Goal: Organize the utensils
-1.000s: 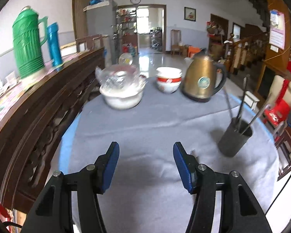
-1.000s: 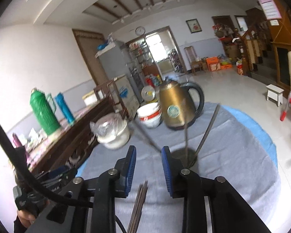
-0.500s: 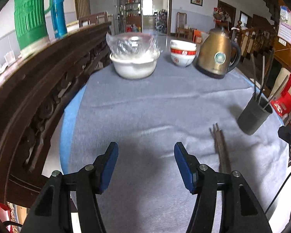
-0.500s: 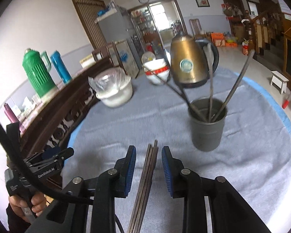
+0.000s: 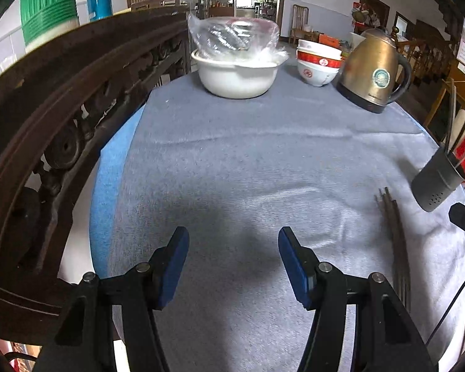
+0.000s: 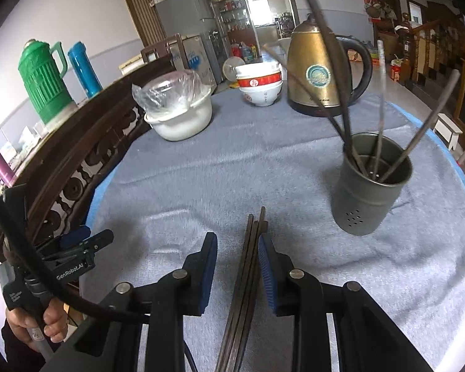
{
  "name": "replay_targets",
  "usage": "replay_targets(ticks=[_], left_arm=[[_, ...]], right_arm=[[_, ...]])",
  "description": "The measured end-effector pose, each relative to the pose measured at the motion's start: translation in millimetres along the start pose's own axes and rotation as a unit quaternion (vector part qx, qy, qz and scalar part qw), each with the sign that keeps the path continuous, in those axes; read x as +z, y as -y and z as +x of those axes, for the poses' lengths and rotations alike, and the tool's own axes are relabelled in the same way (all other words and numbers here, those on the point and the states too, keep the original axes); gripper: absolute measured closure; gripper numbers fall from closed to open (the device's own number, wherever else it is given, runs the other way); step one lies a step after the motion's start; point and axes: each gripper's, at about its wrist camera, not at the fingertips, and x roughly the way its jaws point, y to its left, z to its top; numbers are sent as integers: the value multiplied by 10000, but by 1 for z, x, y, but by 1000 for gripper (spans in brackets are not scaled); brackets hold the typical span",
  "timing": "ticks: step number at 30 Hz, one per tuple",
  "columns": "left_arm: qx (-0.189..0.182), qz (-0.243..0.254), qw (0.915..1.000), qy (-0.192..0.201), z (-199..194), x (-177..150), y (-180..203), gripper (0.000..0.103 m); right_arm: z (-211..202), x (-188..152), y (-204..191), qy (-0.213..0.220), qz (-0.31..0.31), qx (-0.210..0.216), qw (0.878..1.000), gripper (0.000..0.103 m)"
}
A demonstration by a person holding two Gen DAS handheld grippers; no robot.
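Note:
A bundle of dark chopsticks [image 6: 248, 266] lies on the grey tablecloth [image 6: 263, 161], also in the left wrist view [image 5: 396, 241]. My right gripper [image 6: 238, 241] is open and low over them, the sticks lying between its blue pads close to the right pad [image 6: 265, 266]. A grey metal utensil holder [image 6: 372, 186] with several chopsticks stands to the front right, also in the left wrist view [image 5: 435, 183]. My left gripper [image 5: 232, 241] is open and empty above bare cloth, left of the bundle.
At the table's far side stand a white pot with a plastic bag [image 5: 235, 68], stacked red-and-white bowls [image 5: 317, 65] and a gold kettle [image 5: 372, 74]. A dark carved wooden rail [image 5: 62, 99] runs along the left, with green [image 6: 43, 83] and blue flasks on it.
Both grippers have tilted down and come lower toward the table. The right gripper has moved in over the chopsticks, which now lie between its pads. The jaws keep the same opening.

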Motion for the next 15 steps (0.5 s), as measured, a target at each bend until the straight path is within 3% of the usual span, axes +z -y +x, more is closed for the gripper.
replay_targets(ticks=[15], left_arm=[[-237,234,9994,-30,-2,3,11,42]], right_arm=[[1,0,-7,-78,22,-195,9998,72]])
